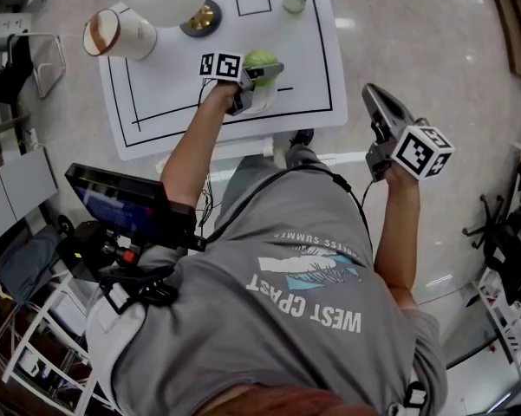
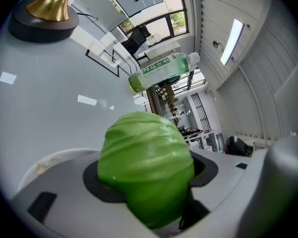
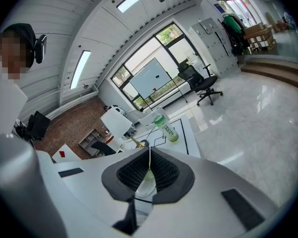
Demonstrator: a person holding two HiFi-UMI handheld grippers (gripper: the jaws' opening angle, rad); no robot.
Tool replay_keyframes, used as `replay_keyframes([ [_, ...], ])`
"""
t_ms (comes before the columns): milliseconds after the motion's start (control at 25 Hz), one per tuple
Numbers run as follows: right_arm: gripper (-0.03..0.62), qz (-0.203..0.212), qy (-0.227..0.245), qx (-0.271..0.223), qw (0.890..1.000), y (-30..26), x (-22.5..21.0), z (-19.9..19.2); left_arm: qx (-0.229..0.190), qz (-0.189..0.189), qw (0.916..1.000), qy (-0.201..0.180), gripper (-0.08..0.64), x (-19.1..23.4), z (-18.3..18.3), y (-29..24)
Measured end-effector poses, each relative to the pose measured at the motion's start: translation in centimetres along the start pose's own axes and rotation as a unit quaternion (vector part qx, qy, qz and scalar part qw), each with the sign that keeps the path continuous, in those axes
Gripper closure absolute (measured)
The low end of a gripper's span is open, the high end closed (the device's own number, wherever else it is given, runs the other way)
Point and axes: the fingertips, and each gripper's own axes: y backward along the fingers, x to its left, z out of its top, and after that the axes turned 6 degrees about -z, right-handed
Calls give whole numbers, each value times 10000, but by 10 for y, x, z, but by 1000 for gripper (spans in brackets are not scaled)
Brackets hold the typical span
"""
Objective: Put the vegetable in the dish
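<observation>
**Inspector A:** Head view first. What do we record?

**Inspector B:** We record the left gripper (image 1: 264, 72) out over the white table (image 1: 312, 102), its jaws clamped on a green cabbage (image 1: 260, 58). A white dish (image 1: 263, 102) shows partly from under that gripper. We cannot tell whether the cabbage sits squarely above it. The right gripper (image 1: 372, 96) hangs beyond the table's edge, over the floor, well apart from both.

**Inspector A:** And the left gripper view?

**Inspector B:** We see the cabbage filling the gap, with both black pads pressed against its sides. A pale stretch of the dish's rim shows low at the left, beside the jaw. Further off on the table we note a bottle (image 2: 161, 72) with a green label and the lamp base (image 2: 52, 6), gold on a dark foot.

**Inspector A:** Right gripper view?

**Inspector B:** We find its ribbed pads brought together with only a thin slit between them, and nothing held. Through the notch below the pads we make out the dish on the table, and the bottle beyond it.
</observation>
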Motion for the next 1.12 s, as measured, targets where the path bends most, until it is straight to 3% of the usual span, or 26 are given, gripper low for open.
replay_keyframes([
  [400,584,6,1,-14,10000,8,4,-7,84,-46,10000,5,250,-6,-14,9],
  [1120,584,130,11,6,9999,-1,20,-23,801,471,9948,-405,250,10,-54,37],
])
